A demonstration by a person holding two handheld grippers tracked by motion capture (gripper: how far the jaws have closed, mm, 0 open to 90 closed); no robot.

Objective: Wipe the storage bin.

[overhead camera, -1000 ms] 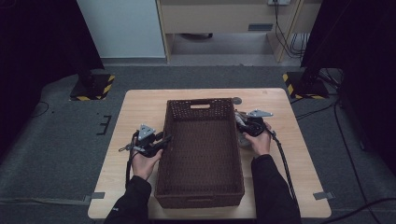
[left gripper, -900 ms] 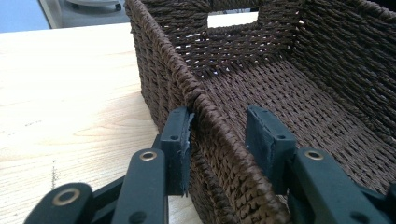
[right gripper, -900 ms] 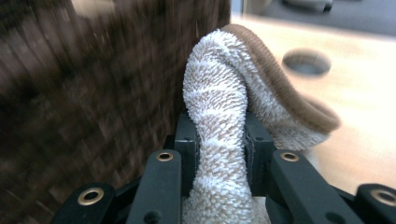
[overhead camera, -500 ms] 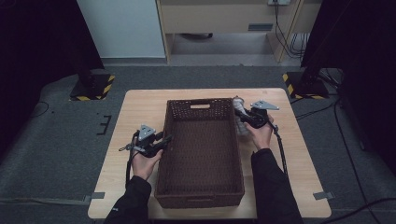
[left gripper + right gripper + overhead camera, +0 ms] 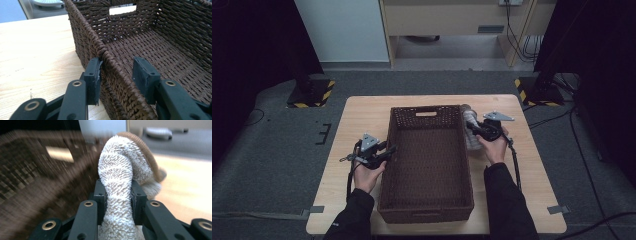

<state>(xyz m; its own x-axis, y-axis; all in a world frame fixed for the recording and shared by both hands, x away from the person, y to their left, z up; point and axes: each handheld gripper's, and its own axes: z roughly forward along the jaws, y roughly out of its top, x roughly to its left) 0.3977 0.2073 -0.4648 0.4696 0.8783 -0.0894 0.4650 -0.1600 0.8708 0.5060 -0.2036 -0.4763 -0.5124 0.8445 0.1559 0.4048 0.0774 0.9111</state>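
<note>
- The left gripper (image 5: 388,150) sits at the left wall of the woven basket (image 5: 402,210), at mid-length. Its jaws straddle the rim and have just been opening, so one pad touches the wall and the other stands off.
- Farther on, at the basket's right, the right gripper (image 5: 470,129) has its jaws clamped on a fluffy white towel (image 5: 117,195), lifted beside the far right corner.
- Judged from this, the towel is picked up but not yet in the basket; what remains is to carry it over the rim and release it.

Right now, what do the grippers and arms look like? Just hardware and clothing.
Both grippers are black. The left gripper and the right gripper each carry a grey three-cornered plate on top and trail a black cable toward the person. Seen up close, the jaws have flat black pads and brass-coloured pivot rings. The person wears dark long sleeves with bare hands.
</note>
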